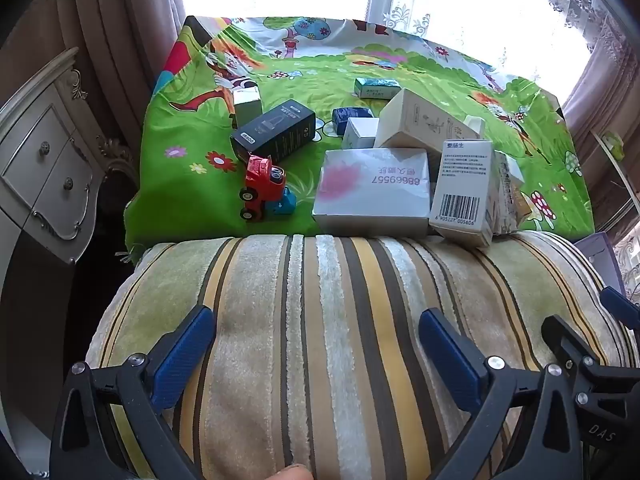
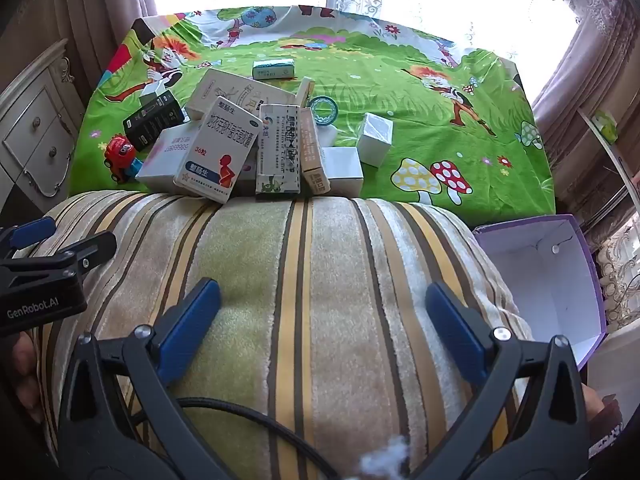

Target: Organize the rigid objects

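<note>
While both the left gripper (image 1: 316,344) and the right gripper (image 2: 322,320) hang spread wide and empty over the striped plush cushion (image 2: 296,280), a jumble of white and grey cardboard medicine boxes (image 2: 224,152) leans just beyond its far edge on the green cartoon-print cloth (image 2: 460,80). The black rectangular carton (image 1: 274,130) lies flat, long axis running diagonally, beside a red toy truck (image 1: 262,182) tipped nose-up.

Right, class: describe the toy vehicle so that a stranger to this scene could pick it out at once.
Start at the green cartoon cloth beyond the striped cushion. Look left of the heap of boxes, just in front of the black box. There sits the red toy truck, the only wheeled thing among plain cartons.
</note>
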Demonstrator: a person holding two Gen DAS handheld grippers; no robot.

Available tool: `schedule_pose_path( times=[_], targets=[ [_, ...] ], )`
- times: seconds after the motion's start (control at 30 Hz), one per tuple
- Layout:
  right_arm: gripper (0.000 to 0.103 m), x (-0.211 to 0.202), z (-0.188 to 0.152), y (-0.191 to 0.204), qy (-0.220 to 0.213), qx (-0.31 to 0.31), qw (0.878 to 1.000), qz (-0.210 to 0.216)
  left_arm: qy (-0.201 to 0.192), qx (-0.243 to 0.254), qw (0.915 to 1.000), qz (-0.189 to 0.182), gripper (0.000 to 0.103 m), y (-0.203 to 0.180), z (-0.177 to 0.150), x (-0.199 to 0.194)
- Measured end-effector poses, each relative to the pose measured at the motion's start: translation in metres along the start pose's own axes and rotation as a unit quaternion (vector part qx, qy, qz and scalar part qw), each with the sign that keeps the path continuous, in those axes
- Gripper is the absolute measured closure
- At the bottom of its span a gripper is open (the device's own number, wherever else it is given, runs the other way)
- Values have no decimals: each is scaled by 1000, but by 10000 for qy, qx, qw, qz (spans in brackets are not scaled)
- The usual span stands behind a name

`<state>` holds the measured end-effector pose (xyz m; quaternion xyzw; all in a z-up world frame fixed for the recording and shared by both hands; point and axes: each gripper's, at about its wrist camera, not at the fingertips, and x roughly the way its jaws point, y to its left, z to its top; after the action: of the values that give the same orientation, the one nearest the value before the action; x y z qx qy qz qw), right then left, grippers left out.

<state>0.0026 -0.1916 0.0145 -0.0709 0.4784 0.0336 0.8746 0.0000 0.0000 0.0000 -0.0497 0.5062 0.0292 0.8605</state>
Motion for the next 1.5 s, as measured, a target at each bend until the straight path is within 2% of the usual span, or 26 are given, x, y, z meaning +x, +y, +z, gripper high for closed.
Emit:
schedule_pose_path(
  times=[0.83, 1.2, 1.5],
  targets=[
    [0, 0, 0, -3, -34, 29, 10000, 40, -41, -23, 10000, -23, 0, 0, -1, 1],
    [0, -1, -5, -1, -229, 73, 9997, 47, -37, -21, 10000, 9, 0, 1, -2, 1],
    [0, 0, -5, -1, -220, 50, 9997, 15, -48, -39, 10000, 25, 0, 1, -2, 1]
  ],
)
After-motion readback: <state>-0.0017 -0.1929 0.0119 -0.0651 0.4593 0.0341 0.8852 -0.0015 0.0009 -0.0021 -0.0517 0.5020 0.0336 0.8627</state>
